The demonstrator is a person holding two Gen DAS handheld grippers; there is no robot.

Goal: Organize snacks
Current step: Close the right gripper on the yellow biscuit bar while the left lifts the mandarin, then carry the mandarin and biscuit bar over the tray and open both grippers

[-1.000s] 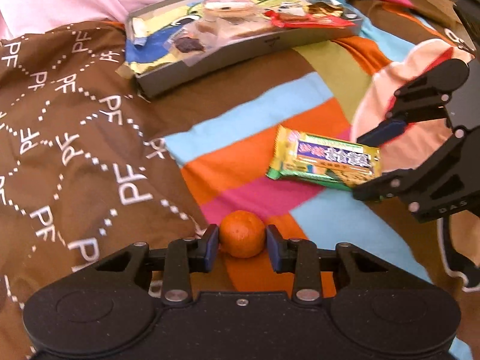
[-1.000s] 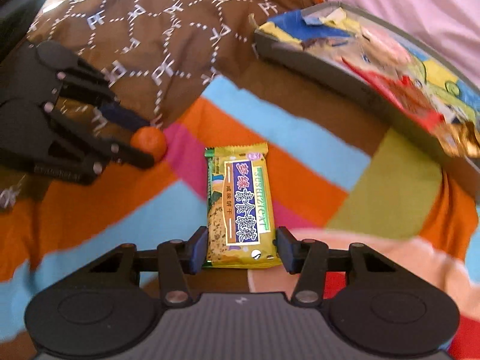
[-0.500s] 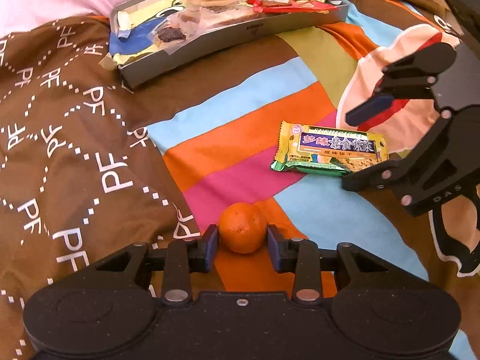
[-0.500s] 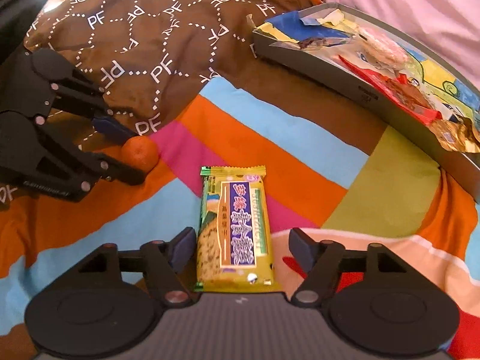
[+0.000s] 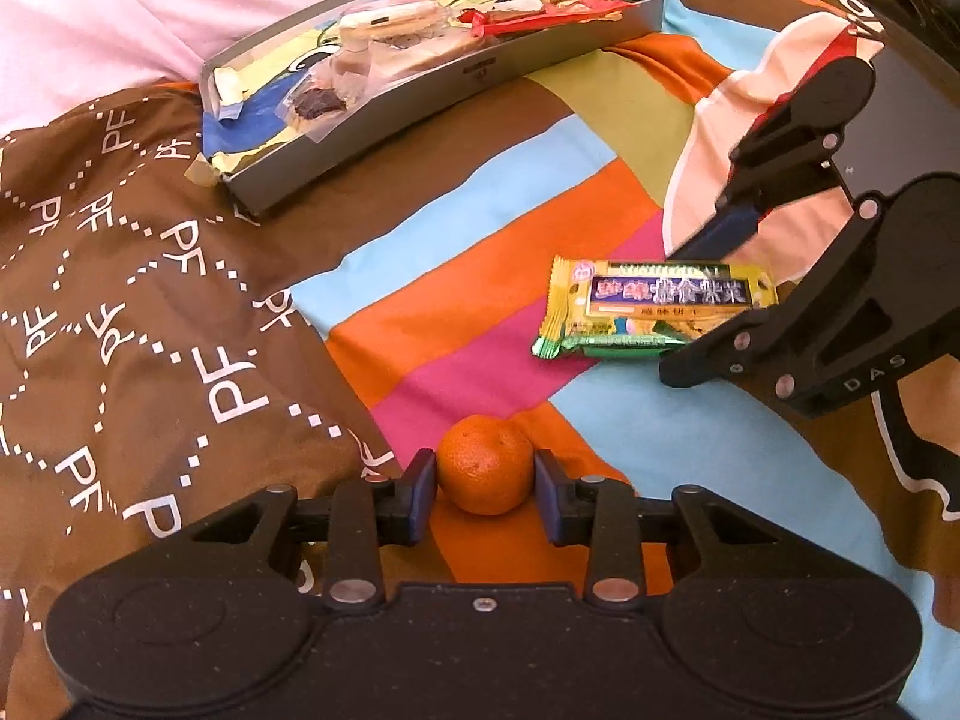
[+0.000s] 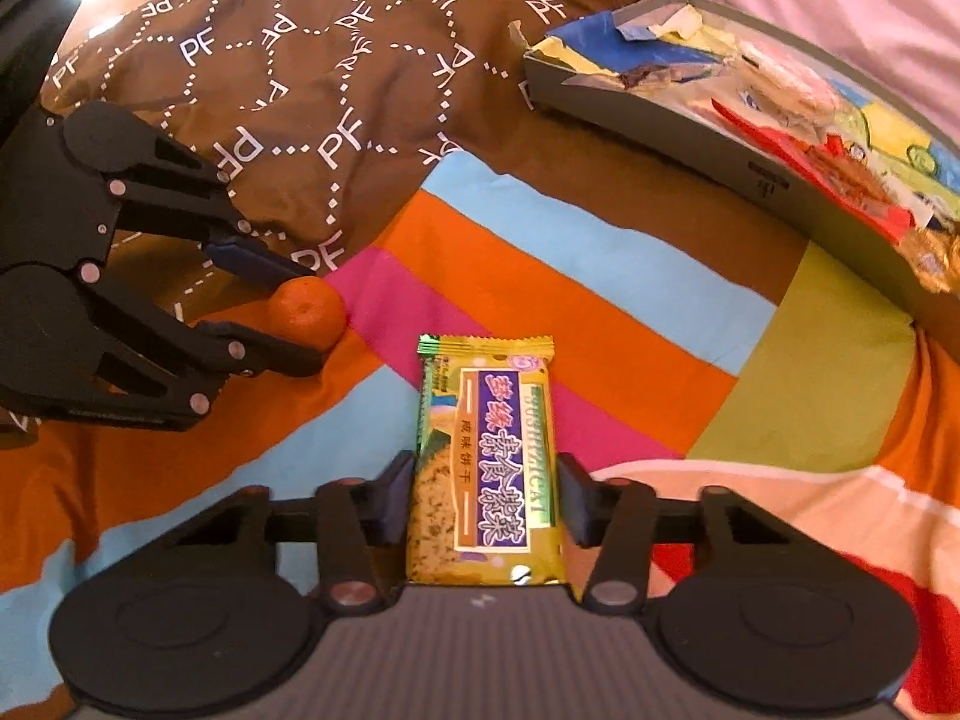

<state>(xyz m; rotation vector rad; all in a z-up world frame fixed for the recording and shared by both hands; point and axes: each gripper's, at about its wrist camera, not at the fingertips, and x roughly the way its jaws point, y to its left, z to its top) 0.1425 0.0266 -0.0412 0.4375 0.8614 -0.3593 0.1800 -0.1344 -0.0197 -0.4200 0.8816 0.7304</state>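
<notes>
The left gripper point(image 5: 485, 483) has its fingers pinching the small orange point(image 5: 485, 464) from both sides, the fruit resting on the striped bedspread point(image 5: 480, 294). The right gripper point(image 6: 485, 501) has its fingers spread to either side of the biscuit packet point(image 6: 487, 450), close to its long edges; whether they touch the wrapper I cannot tell. The packet lies flat, running straight ahead from between those fingers. The grey tray point(image 5: 456, 75) of snacks sits well ahead of both pairs of fingers. To do this well, I judge the right fingers should close squarely on the packet's edges so the slick wrapper does not slide, and the orange should be squeezed gently and lifted straight up before travelling to the tray.
</notes>
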